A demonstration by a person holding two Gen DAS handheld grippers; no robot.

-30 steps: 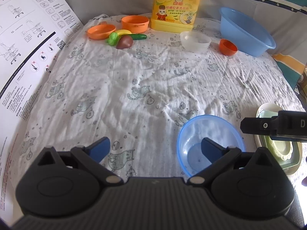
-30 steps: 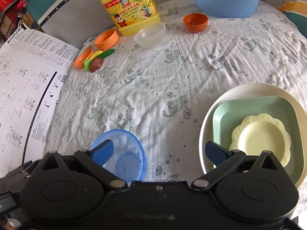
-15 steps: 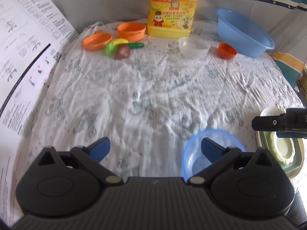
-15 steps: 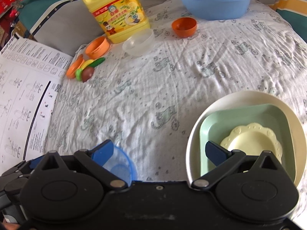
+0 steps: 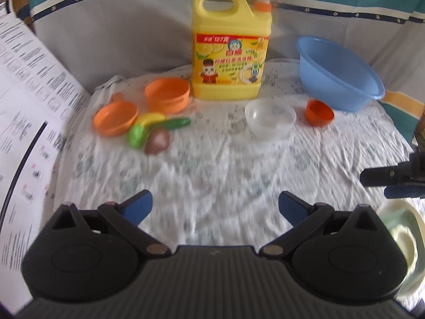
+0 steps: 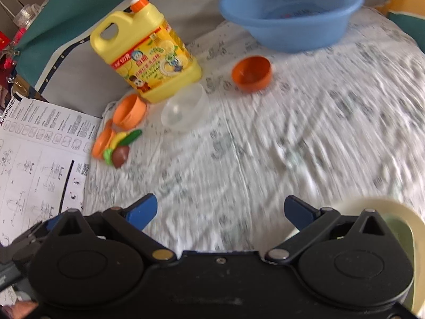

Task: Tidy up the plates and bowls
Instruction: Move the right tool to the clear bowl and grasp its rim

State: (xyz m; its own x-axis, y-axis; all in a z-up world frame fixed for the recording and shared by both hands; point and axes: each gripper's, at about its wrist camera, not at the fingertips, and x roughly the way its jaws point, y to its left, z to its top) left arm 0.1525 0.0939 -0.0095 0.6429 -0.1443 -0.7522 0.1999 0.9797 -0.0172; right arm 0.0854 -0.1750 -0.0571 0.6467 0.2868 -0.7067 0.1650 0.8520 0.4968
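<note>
My left gripper (image 5: 215,207) is open above bare printed cloth, nothing between its blue fingertips. My right gripper (image 6: 220,212) is open too and holds nothing. A clear bowl (image 5: 270,122) (image 6: 184,111) and a small orange bowl (image 5: 319,113) (image 6: 251,74) sit far ahead, by a big blue basin (image 5: 338,74) (image 6: 292,13). An orange bowl (image 5: 167,95) (image 6: 130,111) and an orange plate (image 5: 115,118) (image 6: 102,141) lie far left. The stacked cream and green plates (image 5: 403,239) (image 6: 398,220) show at the right edge, partly hidden. The small blue bowl is out of sight.
A yellow detergent jug (image 5: 231,50) (image 6: 146,61) stands at the back. Toy vegetables (image 5: 154,133) (image 6: 120,148) lie beside the orange plate. A printed instruction sheet (image 5: 24,122) (image 6: 39,164) covers the left side. The right gripper's body (image 5: 393,176) shows at the left view's right edge.
Both grippers have lifted and tilted up toward the back of the table. The small blue bowl has dropped below both views, and the plate stack has slid to the right edge.
</note>
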